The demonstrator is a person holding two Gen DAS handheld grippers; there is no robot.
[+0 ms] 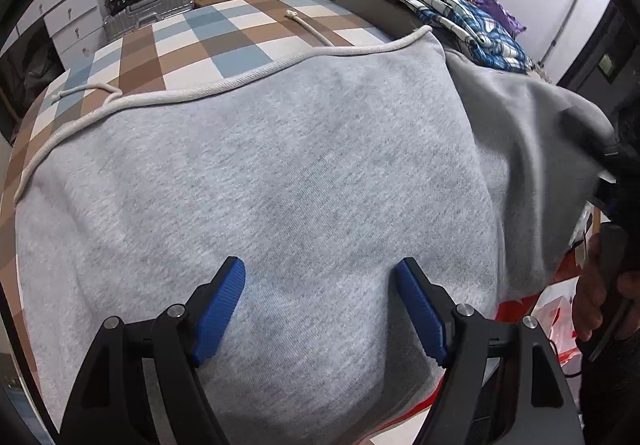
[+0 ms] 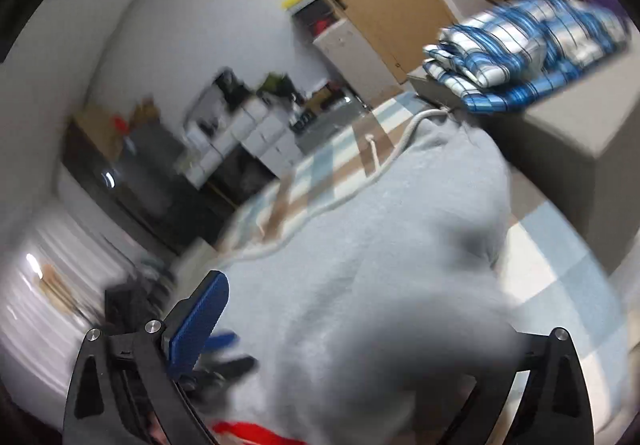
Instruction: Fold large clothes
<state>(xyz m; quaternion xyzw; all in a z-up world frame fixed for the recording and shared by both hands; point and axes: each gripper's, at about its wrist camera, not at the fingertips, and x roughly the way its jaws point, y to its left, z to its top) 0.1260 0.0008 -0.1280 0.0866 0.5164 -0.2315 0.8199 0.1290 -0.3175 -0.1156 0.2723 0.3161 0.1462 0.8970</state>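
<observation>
two claws: left claw (image 1: 320,273) released over grey garment (image 1: 280,173); right claw (image 2: 360,309) state unclear.

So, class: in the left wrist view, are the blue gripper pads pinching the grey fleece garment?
No, the left gripper stands open over the grey fleece garment.

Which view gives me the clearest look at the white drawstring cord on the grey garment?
The left wrist view: the white drawstring cord runs sharp along the grey garment's far edge. The right wrist view is motion-blurred and shows only a short stretch of it.
</observation>
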